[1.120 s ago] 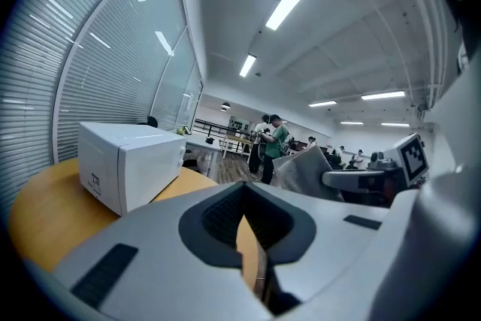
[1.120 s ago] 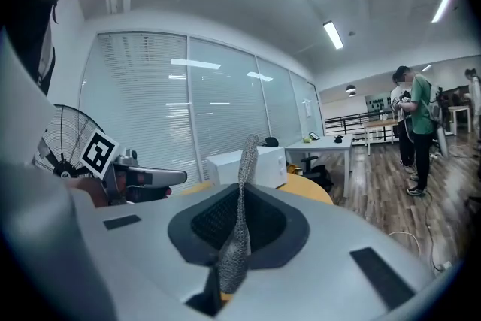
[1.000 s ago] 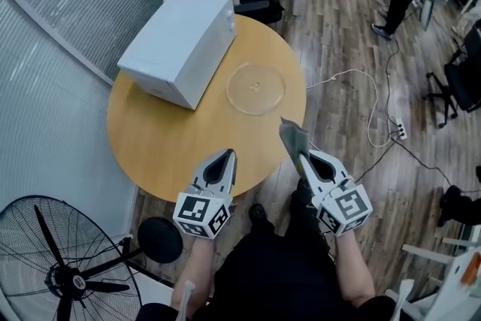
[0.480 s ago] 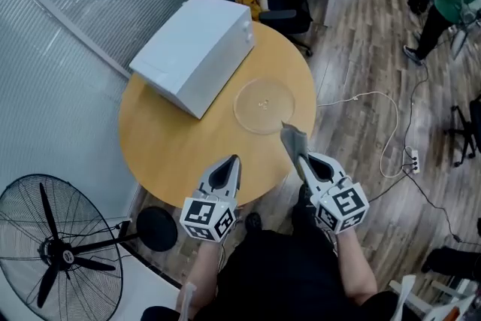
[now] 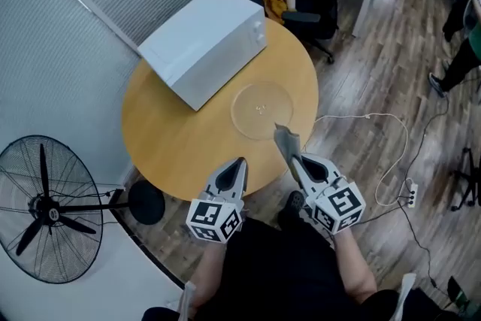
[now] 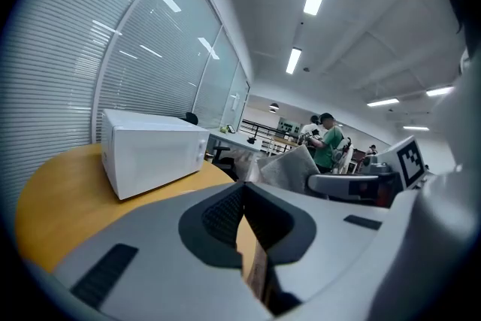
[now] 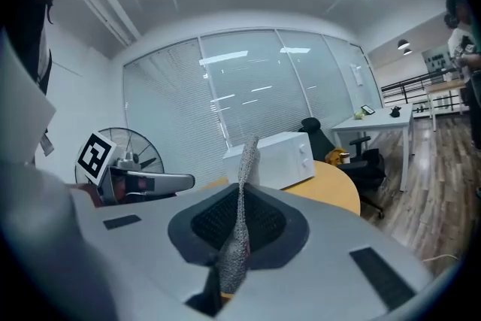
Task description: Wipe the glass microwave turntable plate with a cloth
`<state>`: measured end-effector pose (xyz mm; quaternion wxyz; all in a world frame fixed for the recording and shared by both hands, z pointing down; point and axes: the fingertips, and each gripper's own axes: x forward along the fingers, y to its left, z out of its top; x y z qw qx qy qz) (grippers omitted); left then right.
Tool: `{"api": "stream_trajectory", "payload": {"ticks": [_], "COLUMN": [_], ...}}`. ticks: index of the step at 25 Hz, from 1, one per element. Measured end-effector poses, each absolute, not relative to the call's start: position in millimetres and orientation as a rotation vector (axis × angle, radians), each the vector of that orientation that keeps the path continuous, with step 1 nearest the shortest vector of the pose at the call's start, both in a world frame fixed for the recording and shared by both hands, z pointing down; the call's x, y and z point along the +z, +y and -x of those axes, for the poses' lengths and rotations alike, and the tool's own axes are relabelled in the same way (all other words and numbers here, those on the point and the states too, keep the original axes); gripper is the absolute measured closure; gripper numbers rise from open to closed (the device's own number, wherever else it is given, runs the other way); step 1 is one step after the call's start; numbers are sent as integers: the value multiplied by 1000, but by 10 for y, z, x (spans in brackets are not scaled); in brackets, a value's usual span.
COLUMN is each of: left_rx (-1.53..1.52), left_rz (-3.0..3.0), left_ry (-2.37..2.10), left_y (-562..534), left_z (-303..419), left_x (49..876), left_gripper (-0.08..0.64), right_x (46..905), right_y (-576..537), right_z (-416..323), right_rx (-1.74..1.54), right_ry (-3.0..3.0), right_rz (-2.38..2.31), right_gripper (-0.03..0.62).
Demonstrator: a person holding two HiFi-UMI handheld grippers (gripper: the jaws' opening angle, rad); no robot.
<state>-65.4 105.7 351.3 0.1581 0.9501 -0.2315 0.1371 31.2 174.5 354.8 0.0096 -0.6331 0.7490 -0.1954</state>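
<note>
The left gripper [image 5: 240, 164] sits over the near edge of the table [image 5: 169, 139]. Its jaws are fully together with nothing between them, which likely leaves it free to steady the plate.

Just to its right, the right gripper [image 5: 294, 158] is clamped on a grey cloth [image 5: 286, 139]. The fabric stands past the jaw tips, so loose cloth leads into the wipe.

The cloth's free end reaches the near rim of the glass turntable plate [image 5: 261, 110], which lies flat toward the table's right edge. Contact cannot be confirmed.

The microwave [image 5: 207, 45] occupies the far-left edge, apart from the plate.
</note>
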Motion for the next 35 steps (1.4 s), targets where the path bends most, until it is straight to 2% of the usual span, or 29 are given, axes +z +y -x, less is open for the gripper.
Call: {"api": "stream_trajectory", "payload": {"ticks": [11, 35], "left_rx": [402, 393], "left_rz": [-2592, -2245], "left_ry": [-829, -838], "left_y": [887, -463], "left_z": [713, 663], "left_x": [3729, 4803], "left_gripper": [565, 563], "right_x": [3835, 4180], "right_y": [1465, 69], "right_z": [-429, -794], "right_rx": [-706, -857], "right_ry": [2508, 2543], "right_rz": [1881, 1990], "right_gripper": [574, 572]}}
